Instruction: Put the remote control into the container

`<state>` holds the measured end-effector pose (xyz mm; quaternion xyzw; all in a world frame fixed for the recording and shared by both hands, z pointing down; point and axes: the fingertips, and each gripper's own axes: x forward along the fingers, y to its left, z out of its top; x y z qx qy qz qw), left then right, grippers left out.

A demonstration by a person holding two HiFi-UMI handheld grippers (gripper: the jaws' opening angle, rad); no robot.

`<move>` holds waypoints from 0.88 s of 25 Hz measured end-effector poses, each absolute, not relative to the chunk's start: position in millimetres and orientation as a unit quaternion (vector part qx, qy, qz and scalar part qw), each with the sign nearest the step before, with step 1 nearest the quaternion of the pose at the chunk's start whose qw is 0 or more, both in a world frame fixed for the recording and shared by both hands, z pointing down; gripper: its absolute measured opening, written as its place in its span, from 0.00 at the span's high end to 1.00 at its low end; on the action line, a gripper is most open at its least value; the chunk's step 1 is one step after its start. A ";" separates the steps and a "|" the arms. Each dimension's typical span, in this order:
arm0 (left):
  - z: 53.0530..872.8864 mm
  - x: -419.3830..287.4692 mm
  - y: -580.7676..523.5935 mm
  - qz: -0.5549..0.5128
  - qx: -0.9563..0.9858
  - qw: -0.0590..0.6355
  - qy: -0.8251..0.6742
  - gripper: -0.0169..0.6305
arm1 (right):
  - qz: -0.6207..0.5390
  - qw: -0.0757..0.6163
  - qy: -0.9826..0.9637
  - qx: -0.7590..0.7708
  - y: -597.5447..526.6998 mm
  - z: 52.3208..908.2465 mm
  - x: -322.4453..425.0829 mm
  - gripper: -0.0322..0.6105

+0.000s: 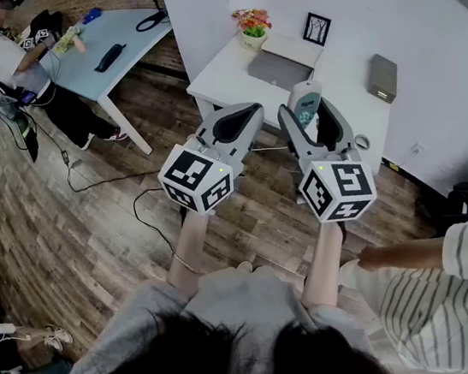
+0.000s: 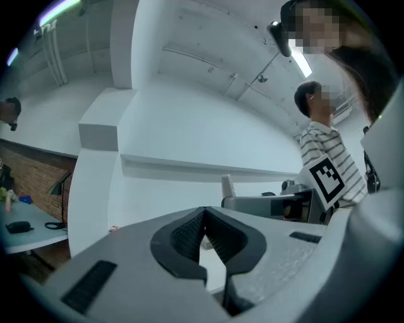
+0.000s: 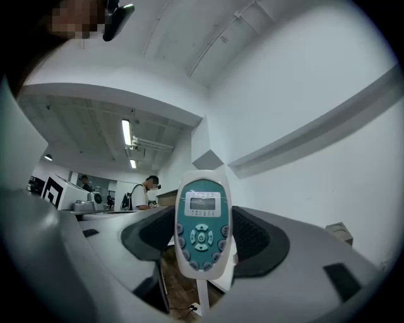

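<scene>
Grey left gripper (image 2: 203,222) is shut, nothing btwn its jaws. Right gripper (image 3: 202,238) clamps the remote control (image 3: 202,211) upright by its lower half, held in air near the white bench (image 1: 223,77). Plastic shell: prob. light, stiff, slick. Best held by the side edges, mid-body, off the buttons.

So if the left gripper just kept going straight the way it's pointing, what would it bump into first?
The left gripper would probably reach the white wall, passing above the white table; depth is hard to judge.
</scene>
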<state>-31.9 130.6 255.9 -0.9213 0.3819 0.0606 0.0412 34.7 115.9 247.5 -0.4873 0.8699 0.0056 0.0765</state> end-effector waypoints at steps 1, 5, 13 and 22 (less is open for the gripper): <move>255.7 -31.5 131.8 0.061 -0.921 0.042 0.382 0.97 | 0.006 0.076 0.870 -0.487 117.3 248.1 34.9 0.51; 256.9 -27.9 133.1 0.059 -0.921 0.042 0.382 0.97 | 0.006 0.071 0.871 -0.486 119.1 251.1 37.4 0.51; 259.6 -15.5 122.9 0.057 -0.921 0.044 0.383 0.97 | 0.006 0.063 0.872 -0.485 108.3 256.7 48.3 0.51; 271.7 -8.7 108.4 0.048 -0.913 0.031 0.404 0.97 | -0.012 0.055 0.878 -0.475 91.1 269.4 60.7 0.51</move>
